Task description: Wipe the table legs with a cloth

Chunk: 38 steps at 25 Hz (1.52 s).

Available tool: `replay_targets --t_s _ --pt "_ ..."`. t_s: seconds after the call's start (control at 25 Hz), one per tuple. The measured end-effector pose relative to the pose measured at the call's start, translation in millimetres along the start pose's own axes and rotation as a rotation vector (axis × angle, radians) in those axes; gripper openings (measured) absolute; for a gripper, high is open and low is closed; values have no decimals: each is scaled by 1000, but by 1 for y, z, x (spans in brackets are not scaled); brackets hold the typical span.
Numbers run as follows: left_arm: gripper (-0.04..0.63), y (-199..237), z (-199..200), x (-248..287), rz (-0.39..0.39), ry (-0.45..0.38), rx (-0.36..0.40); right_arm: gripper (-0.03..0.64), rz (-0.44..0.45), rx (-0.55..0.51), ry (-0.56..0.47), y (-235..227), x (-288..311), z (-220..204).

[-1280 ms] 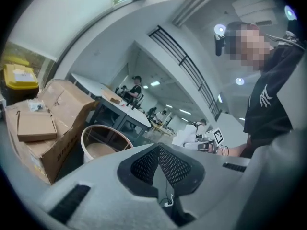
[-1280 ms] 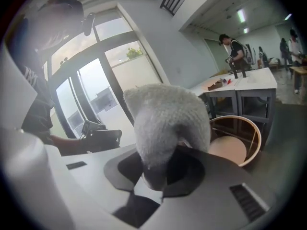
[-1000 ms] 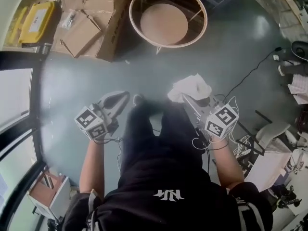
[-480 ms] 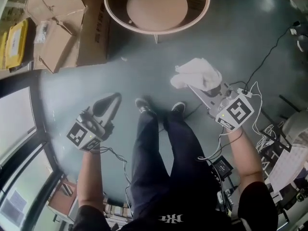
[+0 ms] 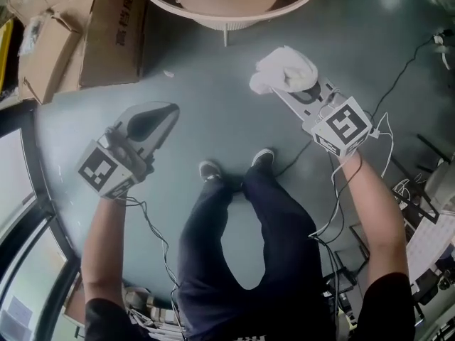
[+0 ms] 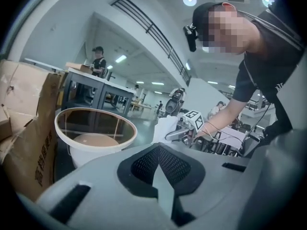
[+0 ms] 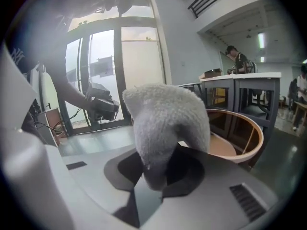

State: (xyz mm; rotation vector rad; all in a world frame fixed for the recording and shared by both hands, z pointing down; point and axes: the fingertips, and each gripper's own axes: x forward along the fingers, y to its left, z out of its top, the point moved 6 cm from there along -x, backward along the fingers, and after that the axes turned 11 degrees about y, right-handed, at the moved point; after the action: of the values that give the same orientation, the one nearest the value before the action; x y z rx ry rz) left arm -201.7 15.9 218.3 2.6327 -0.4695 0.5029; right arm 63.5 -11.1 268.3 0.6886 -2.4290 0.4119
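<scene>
Closest to me in the head view are the person's dark trousers and 2 shoes [image 5: 210,170] planted on the grey-green floor [image 5: 213,112], with a gripper held out on each side.

The left gripper [image 5: 162,116] is off to the left of the shoes. In the left gripper view its 2 jaws [image 6: 160,176] meet along a seam, closed together with nothing between them.

The right gripper [image 5: 295,91] reaches further forward. Its jaws are clamped on a white cloth [image 5: 286,69]. In the right gripper view the fuzzy cloth [image 7: 168,123] stands up out of the pinch [image 7: 153,176] in a rounded bunch. A thin black cable [image 5: 398,84] trails across the floor to its right.

Just beyond the cloth is the round table [image 5: 213,16], with a pale rim and a brown disc lower down inside. The cloth sits near the rim, and in the head view it looks short of it, not touching. I can see 1 thin pale leg [image 5: 225,35] dropping from the rim to the floor, left of the cloth.

Flattened cardboard boxes [image 5: 106,34] lie to the table's left. Far back in the left gripper view, another person [image 6: 98,61] stands behind a dark-framed desk [image 6: 91,87]. The right gripper view shows tall windows [image 7: 139,71].
</scene>
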Motion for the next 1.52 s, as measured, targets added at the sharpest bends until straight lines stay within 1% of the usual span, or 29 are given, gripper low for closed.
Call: replay_targets --t_s 0.08,0.12,0.2,0.24,0.32,0.44,0.56,0.64,0.76,0.88,0.96,1.08,1.12,1.2,1.32,1.52 --pt "5 11 -18 8 -6 -16 29 77 -10 1 -23 -3 20 -8" --pt "5 16 -28 12 -8 -25 30 77 -13 18 -40 -4 30 -14" --pt "5 28 -47 21 -17 -48 9 77 -14 54 -72 -8 51 -25" --pt "5 35 -55 26 -18 -56 2 77 -14 62 -83 -11 63 -30" --pt "5 49 -69 38 -16 -60 14 77 -8 53 -95 -16 85 -41" --pt "5 69 -83 60 -13 -62 61 77 10 0 -109 -22 111 -50" --pt "5 93 -94 78 3 -42 117 76 27 -59 -124 -33 134 -50" --pt "5 103 -95 90 -8 -59 155 75 37 -88 -140 -42 148 -50" --pt "5 118 -101 109 -24 -66 204 75 44 -104 -174 -58 171 -56" --pt "5 145 -120 124 -9 -10 280 75 43 -121 -185 -71 206 -65" --pt "5 159 -127 130 -1 10 317 75 40 -132 -198 -77 224 -69" --pt "5 157 -127 133 -6 13 348 75 25 -137 -225 -80 229 -73" --pt "5 156 -126 132 3 15 358 75 18 -133 -233 -82 229 -74" --pt "5 158 -128 130 27 4 365 75 -2 -117 -250 -88 231 -75" --pt "5 169 -140 128 43 -9 363 74 -31 -78 -270 -99 242 -80" --pt "5 182 -161 134 29 0 370 74 -30 -61 -241 -106 261 -90"
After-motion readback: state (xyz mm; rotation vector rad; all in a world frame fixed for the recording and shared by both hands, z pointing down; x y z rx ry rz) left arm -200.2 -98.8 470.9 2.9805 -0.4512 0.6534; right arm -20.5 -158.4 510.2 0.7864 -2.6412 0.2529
